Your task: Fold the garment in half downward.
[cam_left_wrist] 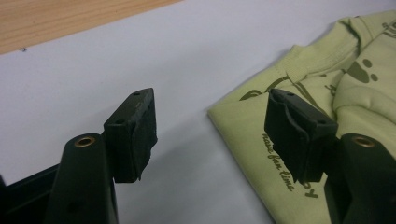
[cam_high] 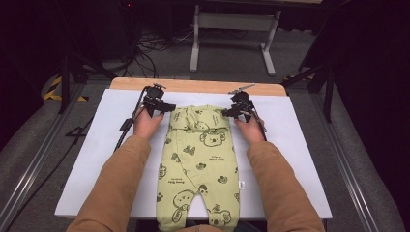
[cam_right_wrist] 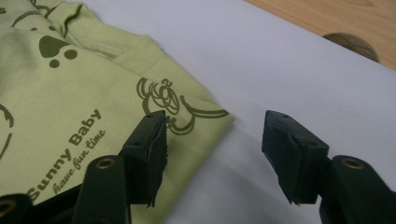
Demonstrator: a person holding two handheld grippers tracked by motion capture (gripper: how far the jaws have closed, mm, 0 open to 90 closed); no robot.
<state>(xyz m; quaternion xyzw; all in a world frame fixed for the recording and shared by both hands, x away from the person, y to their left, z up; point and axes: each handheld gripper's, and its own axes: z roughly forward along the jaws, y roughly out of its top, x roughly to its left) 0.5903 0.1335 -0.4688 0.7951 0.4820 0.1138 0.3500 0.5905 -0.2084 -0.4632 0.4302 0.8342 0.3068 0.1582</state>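
Green romper (cam_high: pixel 199 162), one; tongs, two, agape.

The romper (cam_high: pixel 200 159) at the frame's centre is soft, matt pale-green knit cloth with dark printed figures and a ribbed neckline. The sheet (cam_high: pixel 300 159) beneath looks smooth, matt white. Along the upper edge runs bare light wood (cam_high: pixel 193 85) with visible grain. Both grippers' pads (cam_left_wrist: pixel 135 135) look like matt black plastic, with brass-coloured metal inserts.
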